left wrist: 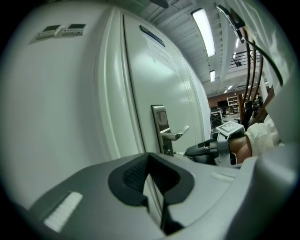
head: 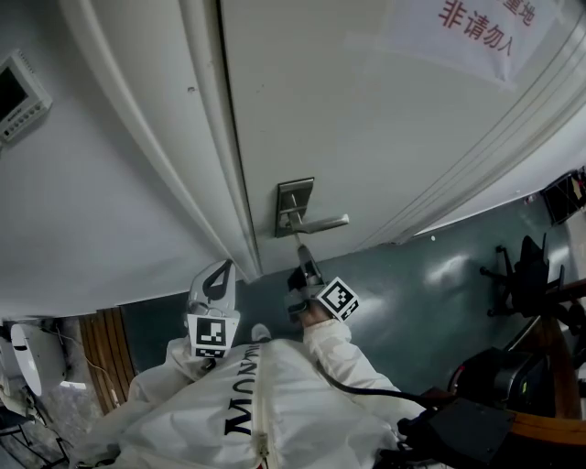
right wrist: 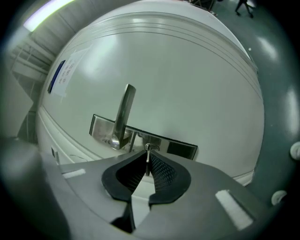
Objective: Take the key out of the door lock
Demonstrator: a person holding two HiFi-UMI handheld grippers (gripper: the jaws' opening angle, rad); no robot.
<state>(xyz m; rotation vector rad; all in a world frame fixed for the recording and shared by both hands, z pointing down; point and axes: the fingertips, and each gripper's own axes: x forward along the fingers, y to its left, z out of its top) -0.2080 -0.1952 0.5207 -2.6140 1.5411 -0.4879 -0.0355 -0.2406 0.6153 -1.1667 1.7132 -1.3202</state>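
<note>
A steel lock plate with a lever handle sits on the white door. A thin silver key runs from the keyhole in the lock plate, just under the handle. My right gripper is shut on the key's head. In the head view, that gripper reaches up to the plate from below. My left gripper stays back by my body to the left of the door edge, jaws together and empty. Its own view shows the plate and the right gripper from the side.
The door frame and a white wall lie to the left, with a wall panel at the far left. A paper notice is stuck on the door. An office chair and dark equipment stand on the green floor at right.
</note>
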